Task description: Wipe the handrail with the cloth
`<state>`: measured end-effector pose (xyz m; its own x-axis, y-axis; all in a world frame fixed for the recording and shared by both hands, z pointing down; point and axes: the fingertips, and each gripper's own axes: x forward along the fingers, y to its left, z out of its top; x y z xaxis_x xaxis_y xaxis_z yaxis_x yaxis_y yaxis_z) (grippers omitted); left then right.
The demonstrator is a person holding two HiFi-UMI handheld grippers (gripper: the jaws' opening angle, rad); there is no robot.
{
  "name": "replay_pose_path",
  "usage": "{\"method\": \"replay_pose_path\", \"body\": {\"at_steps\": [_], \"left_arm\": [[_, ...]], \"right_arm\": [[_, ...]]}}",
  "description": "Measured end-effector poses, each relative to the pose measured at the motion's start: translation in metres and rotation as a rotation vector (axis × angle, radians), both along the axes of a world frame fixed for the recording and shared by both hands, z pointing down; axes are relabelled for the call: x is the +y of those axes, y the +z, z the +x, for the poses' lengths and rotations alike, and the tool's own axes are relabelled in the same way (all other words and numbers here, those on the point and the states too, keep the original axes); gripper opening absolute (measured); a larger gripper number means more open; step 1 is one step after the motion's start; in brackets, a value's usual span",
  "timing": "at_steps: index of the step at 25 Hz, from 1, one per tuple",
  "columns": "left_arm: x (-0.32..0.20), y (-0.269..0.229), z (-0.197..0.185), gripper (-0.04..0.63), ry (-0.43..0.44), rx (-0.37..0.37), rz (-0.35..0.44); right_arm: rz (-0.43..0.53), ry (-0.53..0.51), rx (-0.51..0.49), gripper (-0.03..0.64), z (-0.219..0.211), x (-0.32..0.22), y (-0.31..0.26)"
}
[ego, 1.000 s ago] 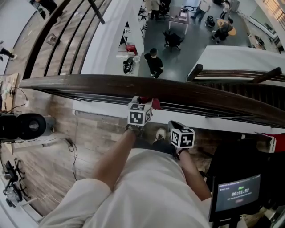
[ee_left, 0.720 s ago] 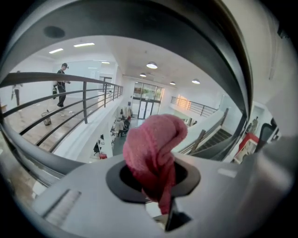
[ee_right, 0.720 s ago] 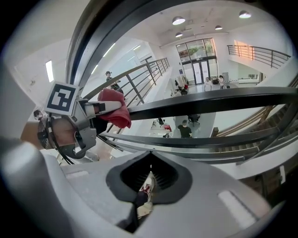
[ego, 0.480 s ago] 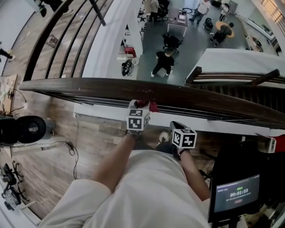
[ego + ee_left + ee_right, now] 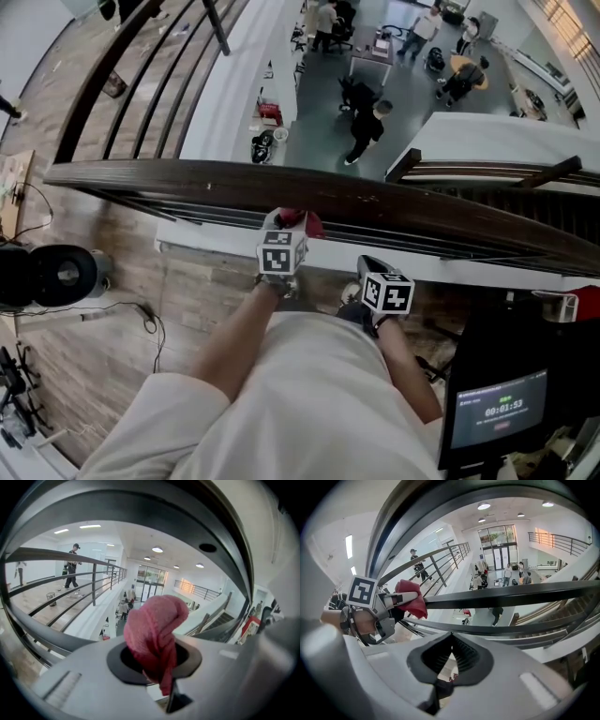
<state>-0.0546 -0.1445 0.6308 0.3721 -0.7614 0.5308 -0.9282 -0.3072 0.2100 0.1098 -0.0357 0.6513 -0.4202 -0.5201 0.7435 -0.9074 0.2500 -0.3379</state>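
A dark wooden handrail runs across the head view above a balcony edge. My left gripper is shut on a red cloth, which rests against the near side of the rail. In the left gripper view the cloth bulges out between the jaws, and the rail arches overhead. My right gripper hangs lower, to the right, below the rail with its jaws together and nothing between them. The right gripper view shows the left gripper with the cloth against a rail bar.
Metal bars run under the handrail. Far below lies a lower floor with people and desks. A black round device stands on the wooden floor at left. A screen with a timer sits at lower right.
My left gripper with the red cloth has slid a little to the left along the handrail. The right gripper has hardly moved.
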Motion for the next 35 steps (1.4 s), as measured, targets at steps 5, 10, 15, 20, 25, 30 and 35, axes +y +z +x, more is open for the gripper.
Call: {"method": "replay_pose_path", "body": {"at_steps": [5, 10, 15, 20, 25, 30, 35], "left_arm": [[-0.002, 0.001, -0.032, 0.084, 0.008, 0.003, 0.005], [-0.007, -0.005, -0.056, 0.084, -0.002, -0.006, -0.012], [-0.006, -0.012, -0.076, 0.084, -0.038, -0.013, -0.027], [-0.003, -0.011, -0.088, 0.084, -0.070, -0.010, -0.039], [0.000, -0.005, -0.100, 0.084, -0.116, -0.017, -0.063], [0.000, -0.004, -0.102, 0.084, -0.117, -0.058, -0.091], [-0.006, -0.012, -0.100, 0.084, -0.111, -0.107, -0.108]], "right_arm": [[0.010, 0.005, 0.000, 0.003, -0.035, -0.003, 0.000], [0.010, -0.012, -0.013, 0.003, -0.063, -0.010, -0.006], [0.014, -0.028, -0.021, 0.003, -0.077, -0.016, -0.017], [0.019, -0.060, -0.032, 0.003, -0.088, -0.014, -0.021], [0.018, -0.081, -0.041, 0.003, -0.087, -0.010, -0.022], [0.028, -0.116, -0.050, 0.003, -0.080, -0.007, -0.024], [0.032, -0.180, -0.051, 0.003, -0.074, -0.013, -0.029]]}}
